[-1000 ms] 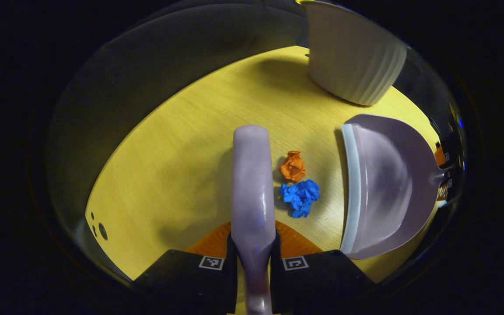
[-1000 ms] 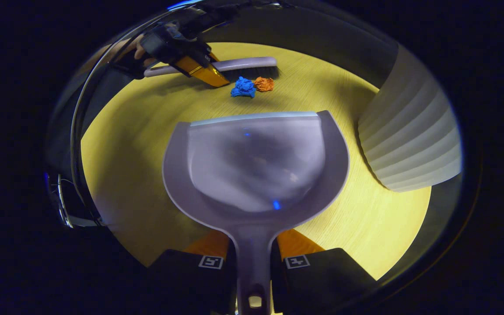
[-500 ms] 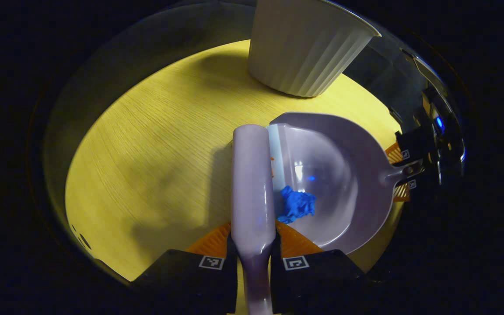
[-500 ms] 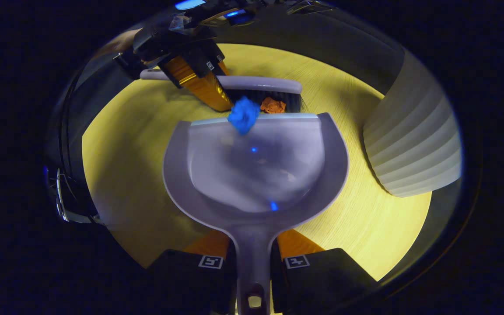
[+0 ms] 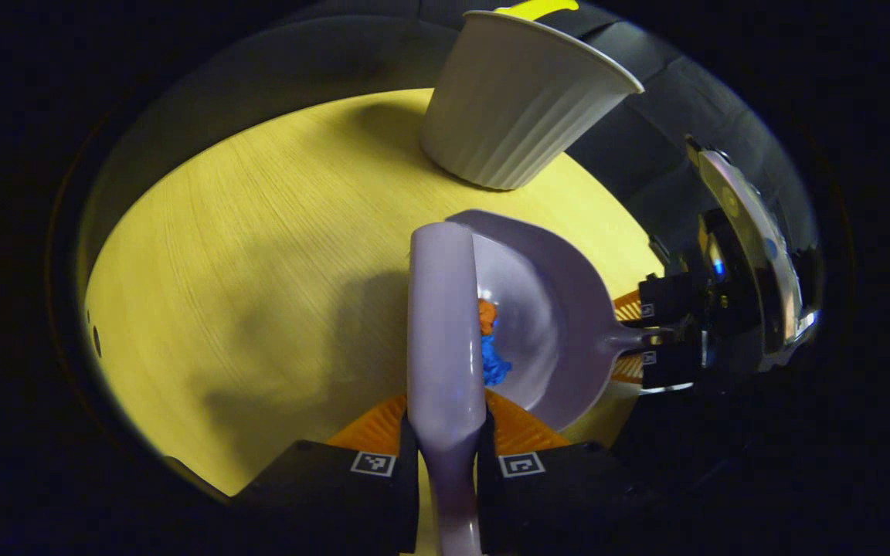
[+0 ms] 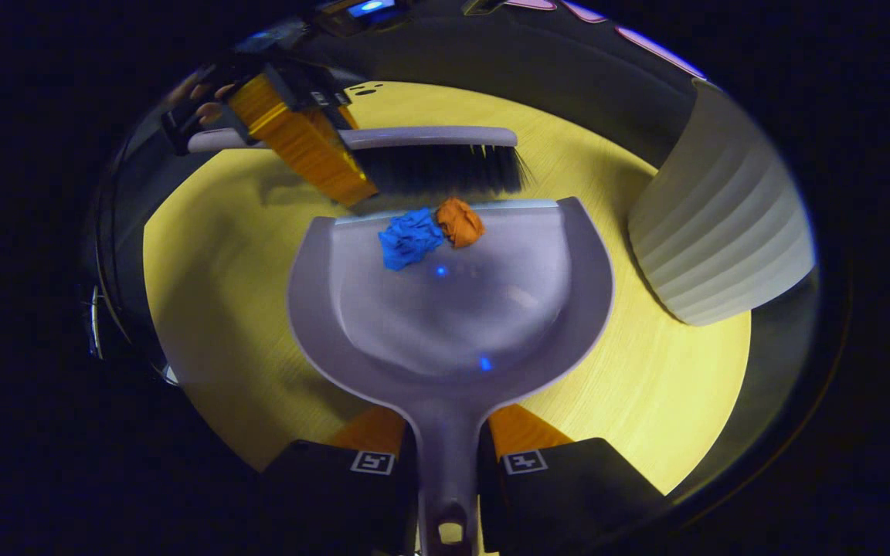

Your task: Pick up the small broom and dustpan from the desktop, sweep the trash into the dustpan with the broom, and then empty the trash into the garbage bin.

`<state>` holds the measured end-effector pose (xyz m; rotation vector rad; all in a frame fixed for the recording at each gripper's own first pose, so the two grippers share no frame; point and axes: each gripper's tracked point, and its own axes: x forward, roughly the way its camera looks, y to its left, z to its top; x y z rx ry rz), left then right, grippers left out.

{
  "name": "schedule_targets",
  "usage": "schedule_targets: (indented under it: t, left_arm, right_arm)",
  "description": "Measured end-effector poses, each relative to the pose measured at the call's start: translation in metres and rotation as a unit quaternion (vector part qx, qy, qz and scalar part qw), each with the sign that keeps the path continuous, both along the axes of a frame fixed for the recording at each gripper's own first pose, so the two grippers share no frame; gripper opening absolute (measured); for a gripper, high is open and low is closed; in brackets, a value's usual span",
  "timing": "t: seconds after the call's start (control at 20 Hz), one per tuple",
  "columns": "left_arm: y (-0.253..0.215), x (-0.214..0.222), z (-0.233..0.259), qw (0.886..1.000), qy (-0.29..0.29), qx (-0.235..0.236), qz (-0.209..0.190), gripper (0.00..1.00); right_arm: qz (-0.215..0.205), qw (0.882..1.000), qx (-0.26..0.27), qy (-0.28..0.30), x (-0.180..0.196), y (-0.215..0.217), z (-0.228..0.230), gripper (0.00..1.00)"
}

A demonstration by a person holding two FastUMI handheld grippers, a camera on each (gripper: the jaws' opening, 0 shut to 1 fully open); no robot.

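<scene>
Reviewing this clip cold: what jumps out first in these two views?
The blue paper wad and orange paper wad lie side by side just inside the front lip of the dustpan, whose handle the right gripper clamps. Just beyond the lip, the broom held by the left gripper hangs bristles down. A ribbed white bin stands to the dustpan's right.

Setting: staged recording booth, not a lived-in room. Evidence: dark cloth wall (image 5: 275, 69) directly behind a round wood-grain counter (image 5: 259, 232); white ribbed bin (image 5: 514, 108) at the counter's far edge; lighting dim.
</scene>
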<state>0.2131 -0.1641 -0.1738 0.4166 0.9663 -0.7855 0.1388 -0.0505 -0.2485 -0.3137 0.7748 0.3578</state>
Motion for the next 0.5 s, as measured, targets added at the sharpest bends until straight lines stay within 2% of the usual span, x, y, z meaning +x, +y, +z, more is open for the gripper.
schedule_targets:
  t: [0.05,0.15,0.25,0.5]
  left_arm:
    - [0.001,-0.001,0.001,1.000,-0.015,0.002,0.008,0.34]
    - [0.006,-0.003,0.005,0.999,-0.042,-0.003,0.027,0.34]
    - [0.010,-0.009,0.018,0.996,-0.062,-0.032,0.053,0.34]
    - [0.048,-0.032,0.057,0.981,-0.131,-0.082,0.114,0.34]
  right_arm:
    - [-0.004,1.000,0.003,-0.002,-0.001,0.001,0.002,0.36]
    - [-0.013,1.000,0.011,-0.002,-0.003,0.003,0.005,0.36]
    - [-0.023,1.000,0.018,-0.002,-0.005,0.005,0.008,0.36]
    - [-0.039,0.999,0.030,-0.007,-0.009,0.010,0.019,0.36]
